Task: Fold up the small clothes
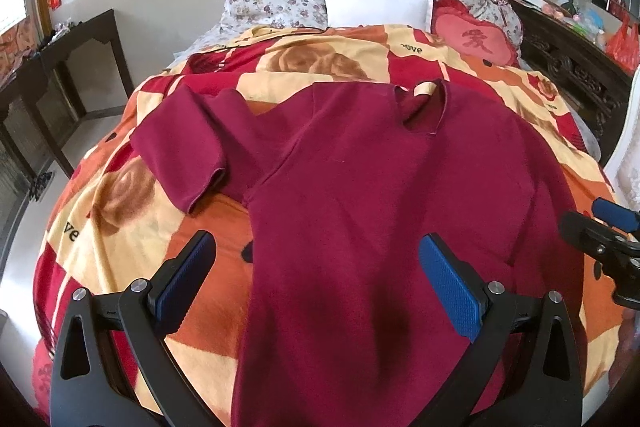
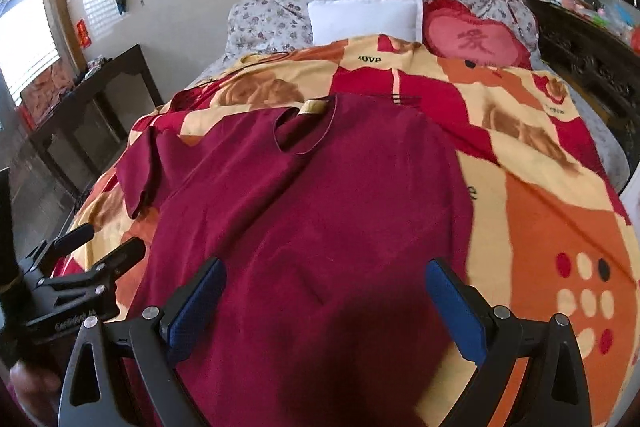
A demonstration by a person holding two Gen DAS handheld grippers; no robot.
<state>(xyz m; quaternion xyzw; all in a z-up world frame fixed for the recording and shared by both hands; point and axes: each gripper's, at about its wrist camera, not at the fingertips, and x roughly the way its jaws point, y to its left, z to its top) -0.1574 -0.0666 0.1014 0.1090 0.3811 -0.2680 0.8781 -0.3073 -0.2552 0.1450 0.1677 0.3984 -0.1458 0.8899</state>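
Garment under inspection: one maroon shirt (image 1: 360, 195) lying flat on the patterned blanket (image 1: 132, 211), long axis running from the hem nearest both grippers up to the collar (image 1: 424, 107) at the far end, toward the white pillow (image 1: 376, 7). Left gripper (image 1: 316, 283) hangs released, jaws spread wide, straddling the shirt's left edge near the hem. Right gripper (image 2: 324, 303) is likewise released, jaws wide, over the shirt's lower body toward its right edge. One sleeve (image 1: 184, 151) lies spread out on the shirt's left side; the left gripper is judged nearer to it. Neither gripper holds cloth.
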